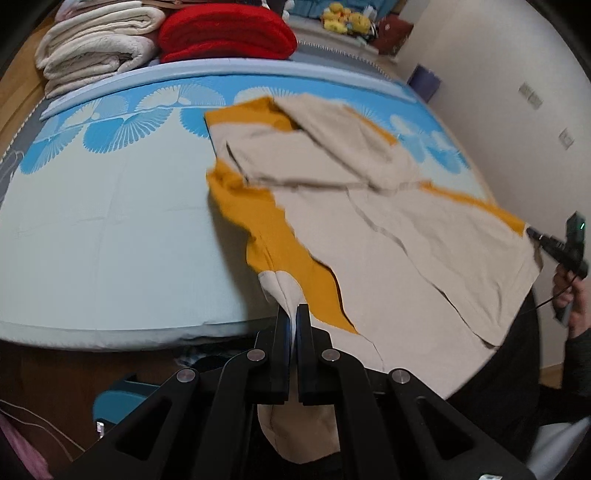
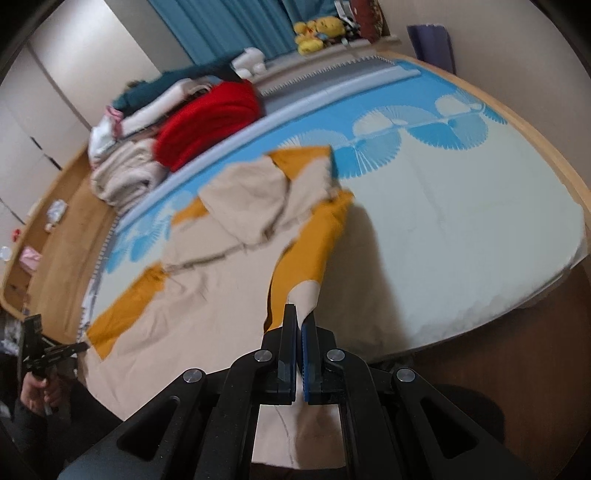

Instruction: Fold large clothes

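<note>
Beige-and-mustard hooded garment (image 1: 399,236) lies spread across the near half of the bed (image 1: 92,229), hood folded down on its chest, hem hanging off the near mattress edge. Left gripper (image 1: 293,314) sits at that edge, jaws pressed together, pinching a beige cuff/corner of the garment; cloth hangs below the fingers. In the left wrist view, the right gripper (image 1: 535,234) is off to the right, tips clamped on the far hem corner, the person's hand (image 1: 576,299) wrapped round its handle. Right wrist view: right gripper (image 2: 299,317) jaws closed on beige fabric. Wide bare mattress on both sides of the garment. Red blanket (image 1: 225,33) and cream blankets (image 1: 96,48) stacked beyond the blue bolster (image 1: 221,70); plush toys (image 1: 345,20) behind; wall (image 1: 498,74) close past the bed's edge.
</note>
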`<state>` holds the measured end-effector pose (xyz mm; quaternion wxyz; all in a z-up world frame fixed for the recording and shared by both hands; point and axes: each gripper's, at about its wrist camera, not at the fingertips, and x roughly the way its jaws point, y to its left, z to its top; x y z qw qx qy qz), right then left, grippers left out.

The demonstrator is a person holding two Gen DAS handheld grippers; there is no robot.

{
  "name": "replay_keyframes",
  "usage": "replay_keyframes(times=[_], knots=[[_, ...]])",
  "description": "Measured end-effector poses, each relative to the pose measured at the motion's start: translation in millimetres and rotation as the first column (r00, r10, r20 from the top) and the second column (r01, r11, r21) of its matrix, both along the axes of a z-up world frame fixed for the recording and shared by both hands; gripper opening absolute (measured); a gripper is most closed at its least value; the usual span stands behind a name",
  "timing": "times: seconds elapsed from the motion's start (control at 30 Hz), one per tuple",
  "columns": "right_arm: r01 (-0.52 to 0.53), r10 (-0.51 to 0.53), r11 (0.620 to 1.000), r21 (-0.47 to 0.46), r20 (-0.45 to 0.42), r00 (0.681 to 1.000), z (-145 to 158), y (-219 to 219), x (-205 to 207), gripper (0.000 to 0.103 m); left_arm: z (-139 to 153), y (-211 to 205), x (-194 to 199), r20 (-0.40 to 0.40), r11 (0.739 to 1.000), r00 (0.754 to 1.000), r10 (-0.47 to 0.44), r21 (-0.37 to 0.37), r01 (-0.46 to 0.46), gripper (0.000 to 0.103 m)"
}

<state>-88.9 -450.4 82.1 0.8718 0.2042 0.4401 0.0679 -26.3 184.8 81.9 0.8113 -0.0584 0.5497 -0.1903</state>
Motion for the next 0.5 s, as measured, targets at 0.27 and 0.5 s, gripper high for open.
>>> replay_keyframes(times=[0.27,0.5], knots=[[0.087,-0.091,0.992,0.089,0.043,0.995,3,-30,49,0.002,-26,17,100,-0.012,0.981,0.989,0.15,-0.126,-0.151,0.001],[0.141,-0.142,0.989,0.052,0.004,0.99,-44,-21,206,0.002,-93,22,237,-0.034,0.956,0.966,0.256,-0.142,-0.258,0.001]])
